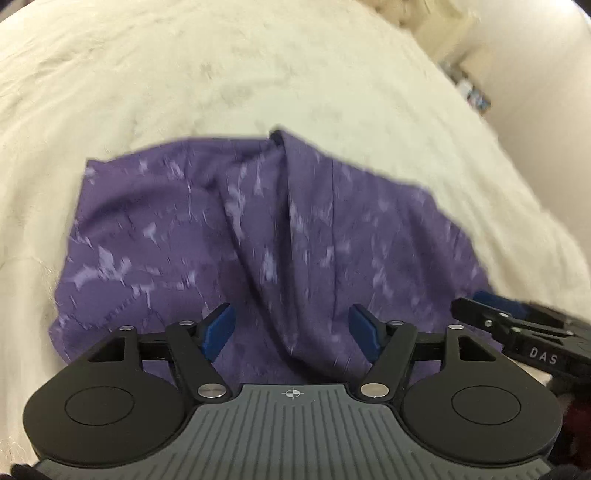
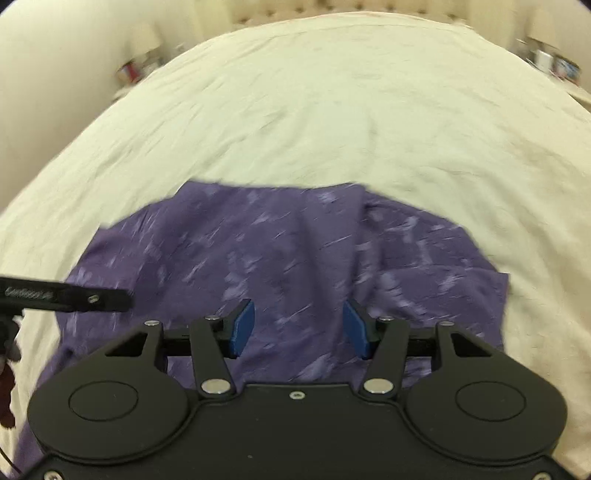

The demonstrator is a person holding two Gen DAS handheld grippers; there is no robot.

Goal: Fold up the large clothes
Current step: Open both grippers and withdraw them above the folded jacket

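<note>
Left tongs (image 1: 293, 328): jaws apart, blue pads clear of the cloth, nothing between them; pointed steeply down.
Right tongs (image 2: 298, 328): jaws apart too, blue pads holding nothing; also tilted down.
Side by side: in the left view the right tongs' tip shows at the right edge; in the right view the left tongs' black finger juts in from the left edge.
Writing: white letters "DAS" on the right tongs' black body, seen from the left view. A pale line of print runs along the left tongs' finger in the right view, too blurred to read. A small crosshair mark sits on the grey ribbed plate behind the left jaws.
Garment (image 1: 236, 236): purple with pale streaks, lying just ahead of and under both tongs, rumpled, a raised fold running away from the left jaws.
Bedspread (image 2: 314, 110): cream, wrinkled, under the garment and stretching far beyond it.
Headboard (image 2: 332, 7): tufted, pale, at the far end past the right tongs.
</note>
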